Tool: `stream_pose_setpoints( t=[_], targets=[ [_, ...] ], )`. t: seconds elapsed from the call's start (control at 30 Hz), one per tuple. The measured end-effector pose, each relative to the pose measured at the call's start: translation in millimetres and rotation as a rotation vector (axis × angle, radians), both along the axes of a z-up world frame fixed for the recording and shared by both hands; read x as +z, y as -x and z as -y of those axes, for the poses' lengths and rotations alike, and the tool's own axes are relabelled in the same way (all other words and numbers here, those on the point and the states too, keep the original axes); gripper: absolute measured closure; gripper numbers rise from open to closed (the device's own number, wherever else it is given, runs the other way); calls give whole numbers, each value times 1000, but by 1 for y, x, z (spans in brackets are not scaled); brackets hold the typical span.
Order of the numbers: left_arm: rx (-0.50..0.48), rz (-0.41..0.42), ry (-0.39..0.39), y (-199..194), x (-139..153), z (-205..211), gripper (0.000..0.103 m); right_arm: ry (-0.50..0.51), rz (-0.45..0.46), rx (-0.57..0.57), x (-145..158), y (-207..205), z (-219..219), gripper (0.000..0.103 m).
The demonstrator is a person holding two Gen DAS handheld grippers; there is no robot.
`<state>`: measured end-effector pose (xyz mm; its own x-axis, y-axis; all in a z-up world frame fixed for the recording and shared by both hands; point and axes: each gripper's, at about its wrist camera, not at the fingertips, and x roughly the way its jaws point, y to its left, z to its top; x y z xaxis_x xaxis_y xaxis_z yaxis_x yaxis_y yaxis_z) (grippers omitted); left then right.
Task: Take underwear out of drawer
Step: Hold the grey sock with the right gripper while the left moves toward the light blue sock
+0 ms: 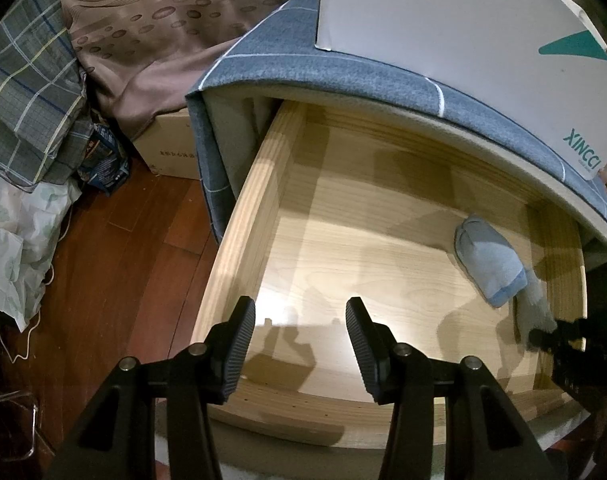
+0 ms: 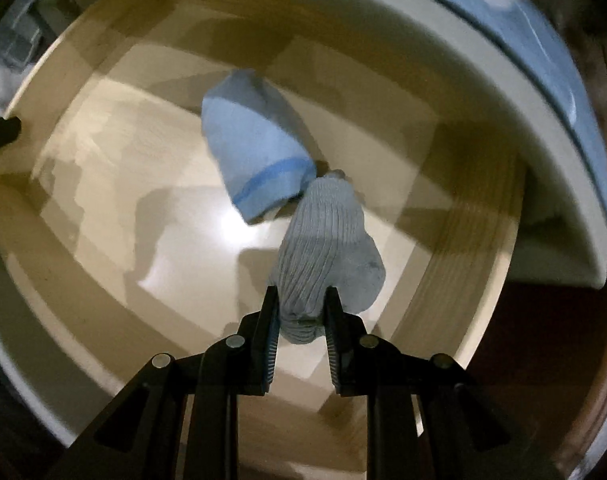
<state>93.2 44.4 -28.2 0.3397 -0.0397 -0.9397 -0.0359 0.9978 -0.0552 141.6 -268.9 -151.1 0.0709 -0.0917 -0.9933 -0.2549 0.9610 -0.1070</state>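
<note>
Your right gripper [image 2: 301, 312] has its fingers clamped on the near end of a grey ribbed rolled garment [image 2: 327, 248], so you are at the lift-out step. That roll lies in the pale wooden drawer [image 1: 243, 216], its far end touching a light-blue rolled garment with a darker band [image 2: 255, 148]. Your left gripper [image 1: 301, 334] hangs over the drawer's front edge with its fingers apart and empty. Next, raise the grey roll straight up: the right drawer wall is just beside it, and the blue-grey fabric-covered top [image 1: 343, 72] overhangs the rear. The left and middle of the drawer lie open.
</note>
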Motion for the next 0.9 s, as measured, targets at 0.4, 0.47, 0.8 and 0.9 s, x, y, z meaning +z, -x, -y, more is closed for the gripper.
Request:
stream_pose_setpoints(
  t=[0.4,0.47,0.8,0.9],
  targets=[
    [-2,1,1,-1,2,0,55,-92,-75,-119,15,29,-1,81],
    [-2,1,1,-2,2,0,55,-95,-82,-131,14,31,2,79],
    [-4,2,6,-2,2,-1,55,-86,-56,-182,29,39,6,68],
    [-4,4,8,-2,3,-1,55,-81,-35,-194,38,40,9,66]
  ],
)
